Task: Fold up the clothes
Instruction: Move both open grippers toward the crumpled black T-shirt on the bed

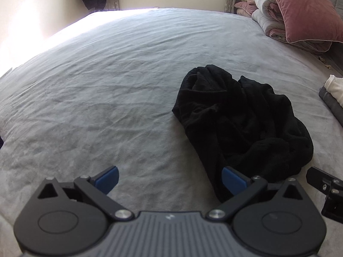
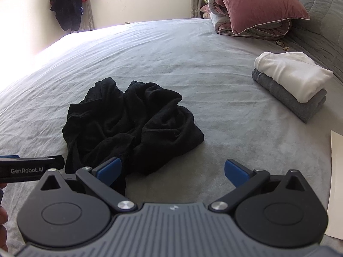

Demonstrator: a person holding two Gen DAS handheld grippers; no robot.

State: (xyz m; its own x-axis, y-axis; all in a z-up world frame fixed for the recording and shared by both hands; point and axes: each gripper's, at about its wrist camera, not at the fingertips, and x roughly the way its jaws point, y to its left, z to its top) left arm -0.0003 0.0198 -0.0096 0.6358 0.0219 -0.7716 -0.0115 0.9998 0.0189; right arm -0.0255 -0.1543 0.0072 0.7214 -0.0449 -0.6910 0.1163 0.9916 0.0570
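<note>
A crumpled black garment (image 1: 240, 124) lies in a heap on the grey bed (image 1: 107, 85). In the left wrist view my left gripper (image 1: 170, 178) stands open above the sheet, its right blue pad (image 1: 232, 180) just in front of the heap's near edge, nothing between the fingers. In the right wrist view the same black garment (image 2: 128, 126) lies ahead and to the left. My right gripper (image 2: 171, 171) is open and empty, its left pad (image 2: 109, 171) over the cloth's near edge. The left gripper's body (image 2: 30, 168) shows at the left edge.
A folded white garment (image 2: 293, 75) sits on a folded grey one (image 2: 300, 105) at the right of the bed (image 2: 193, 64). A pink pillow (image 2: 257, 2) rests on rolled quilts at the headboard. Dark clothes (image 2: 70, 4) hang in the far corner. A pale sheet (image 2: 336, 182) lies at the right edge.
</note>
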